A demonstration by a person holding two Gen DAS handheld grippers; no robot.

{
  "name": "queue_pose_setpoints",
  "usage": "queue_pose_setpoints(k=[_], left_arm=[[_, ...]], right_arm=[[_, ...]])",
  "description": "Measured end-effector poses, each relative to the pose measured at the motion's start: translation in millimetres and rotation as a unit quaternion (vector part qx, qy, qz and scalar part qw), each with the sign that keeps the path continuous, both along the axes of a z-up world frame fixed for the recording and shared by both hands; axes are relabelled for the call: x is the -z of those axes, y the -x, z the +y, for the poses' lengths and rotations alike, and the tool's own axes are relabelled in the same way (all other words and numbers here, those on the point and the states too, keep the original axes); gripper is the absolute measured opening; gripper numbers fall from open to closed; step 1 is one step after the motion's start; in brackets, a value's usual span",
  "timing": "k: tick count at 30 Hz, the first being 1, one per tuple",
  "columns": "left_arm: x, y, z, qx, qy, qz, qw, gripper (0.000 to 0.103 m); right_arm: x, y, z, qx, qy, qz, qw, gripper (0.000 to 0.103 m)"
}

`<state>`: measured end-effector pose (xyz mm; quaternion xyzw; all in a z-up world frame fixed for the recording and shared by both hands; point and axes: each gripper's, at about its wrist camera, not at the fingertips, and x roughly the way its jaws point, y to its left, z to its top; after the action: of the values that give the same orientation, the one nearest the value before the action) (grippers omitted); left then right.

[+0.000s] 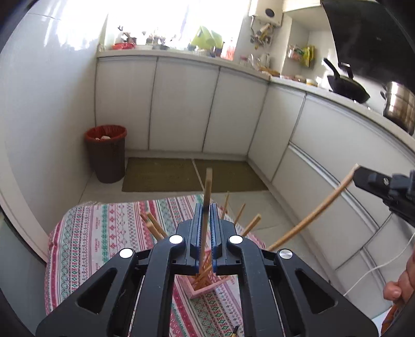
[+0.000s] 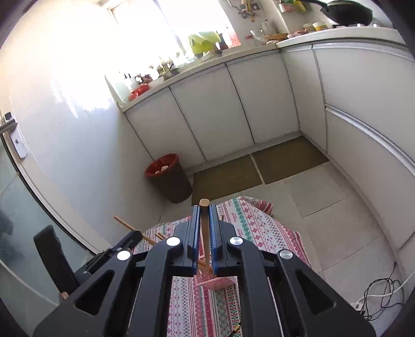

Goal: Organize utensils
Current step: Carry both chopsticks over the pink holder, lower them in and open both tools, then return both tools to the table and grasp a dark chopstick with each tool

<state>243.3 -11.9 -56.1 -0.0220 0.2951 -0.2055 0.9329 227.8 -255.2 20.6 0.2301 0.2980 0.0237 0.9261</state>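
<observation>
Wooden chopsticks already stand in the pink holder on the patterned surface. Left gripper and right gripper each pinch one more chopstick between their jaws above it; both, apparently, remain to be inserted.

Patterned cloth covers table; pink holder stands on it.

White cabinets, sunlit window, tiled floor, brown mats, red-lined bin
</observation>
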Motion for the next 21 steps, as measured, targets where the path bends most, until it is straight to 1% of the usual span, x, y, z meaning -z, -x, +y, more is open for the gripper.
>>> queue_pose_setpoints(k=[3, 5, 9, 12, 14, 16, 18, 19, 20, 21], left_arm=[[-4, 6, 14, -0.012, 0.013, -0.009, 0.9998, 0.008], [-15, 8, 21, -0.022, 0.025, -0.017, 0.9993, 0.01], [-34, 19, 37, -0.037, 0.041, -0.033, 0.9979, 0.016], [-37, 23, 42, -0.04, 0.037, -0.035, 0.9979, 0.017], [-36, 23, 44, -0.044, 0.035, -0.031, 0.9979, 0.019], [-33, 22, 46, -0.047, 0.034, -0.026, 0.998, 0.024], [-31, 22, 46, -0.052, 0.028, -0.023, 0.998, 0.025], [-30, 22, 47, -0.053, 0.025, -0.023, 0.998, 0.026], [-30, 23, 47, -0.054, 0.022, -0.022, 0.998, 0.027], [-30, 24, 46, -0.054, 0.02, -0.022, 0.9981, 0.031]], right_arm=[[12, -11, 6, -0.008, 0.004, 0.011, 1.0, 0.007], [15, -13, 10, -0.01, 0.013, 0.011, 1.0, 0.007], [19, -22, 22, -0.016, 0.028, 0.008, 0.999, 0.007], [26, -29, 32, -0.019, 0.038, 0.006, 0.999, 0.007], [30, -32, 39, -0.022, 0.046, 0.006, 0.999, 0.007], [35, -37, 46, -0.029, 0.052, 0.005, 0.998, 0.008], [38, -37, 49, -0.024, 0.058, 0.009, 0.998, 0.011], [39, -36, 50, -0.023, 0.062, 0.008, 0.998, 0.026], [39, -30, 51, -0.023, 0.067, 0.003, 0.997, 0.036], [37, -26, 51, -0.018, 0.077, -0.002, 0.997, 0.037]])
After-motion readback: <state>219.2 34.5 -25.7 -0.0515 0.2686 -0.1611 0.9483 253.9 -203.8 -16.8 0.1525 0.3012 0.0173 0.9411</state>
